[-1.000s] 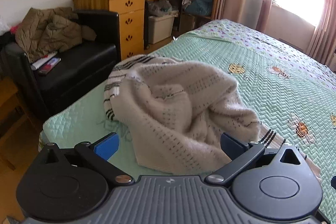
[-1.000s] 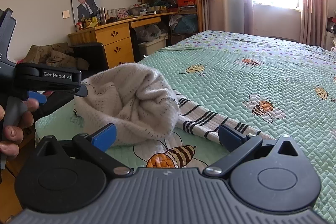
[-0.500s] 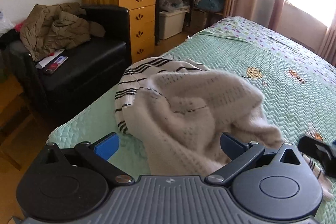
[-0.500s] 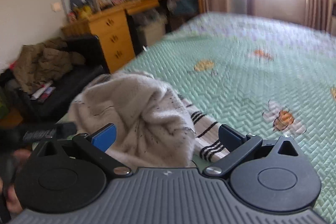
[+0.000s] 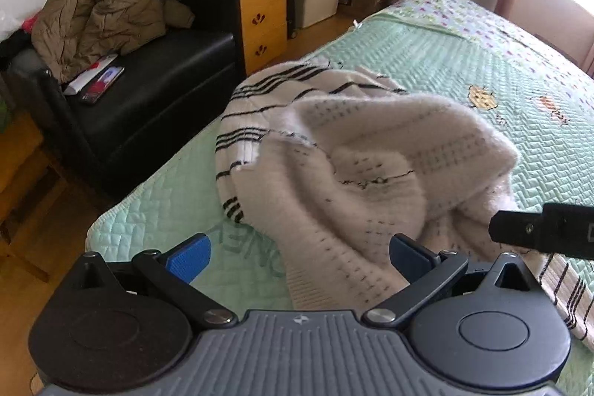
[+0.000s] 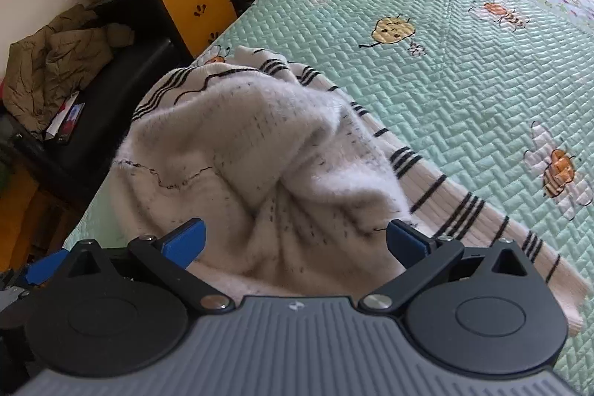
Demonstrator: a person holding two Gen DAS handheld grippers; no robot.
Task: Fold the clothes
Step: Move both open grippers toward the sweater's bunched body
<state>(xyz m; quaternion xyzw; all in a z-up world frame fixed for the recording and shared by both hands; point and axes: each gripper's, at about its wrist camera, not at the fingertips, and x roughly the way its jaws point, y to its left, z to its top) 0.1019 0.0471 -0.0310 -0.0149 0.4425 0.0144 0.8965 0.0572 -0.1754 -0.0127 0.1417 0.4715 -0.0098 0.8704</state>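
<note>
Looking from left to right across the left wrist view: black sofa (image 5: 148, 91) with a brown jacket (image 5: 100, 13) on it, wooden drawers (image 5: 261, 2), then the bed (image 5: 482, 62) with its green quilt.

Sweater (image 5: 352, 173): cream knit with black stripes, lying crumpled in a loose mound near the bed's corner, fuzzy inner side showing. One striped band trails out flat toward the right. Not yet spread, no fold made.

Left gripper (image 5: 297, 247): released, jaws spread wide, nothing between them. It hovers low at the near edge of the mound; the right pad is close to the knit, and contact cannot be confirmed.

Right gripper (image 6: 295, 236): also released, jaws wide, empty, poised over the near side of the mound. Its tip shows at the right edge of the left view, so the two tools are near each other.

Risks, as judged:
- Closing on the bunched middle would likely catch several layers, so the sweater lifts as a lump rather than opening.
- No hem or shoulder is clearly exposed; a blind pinch may take an inside-out seam.
- The mound sits near the bed edge; a pull toward the sofa could drag it off.
- Grippers working this close may collide.
</note>
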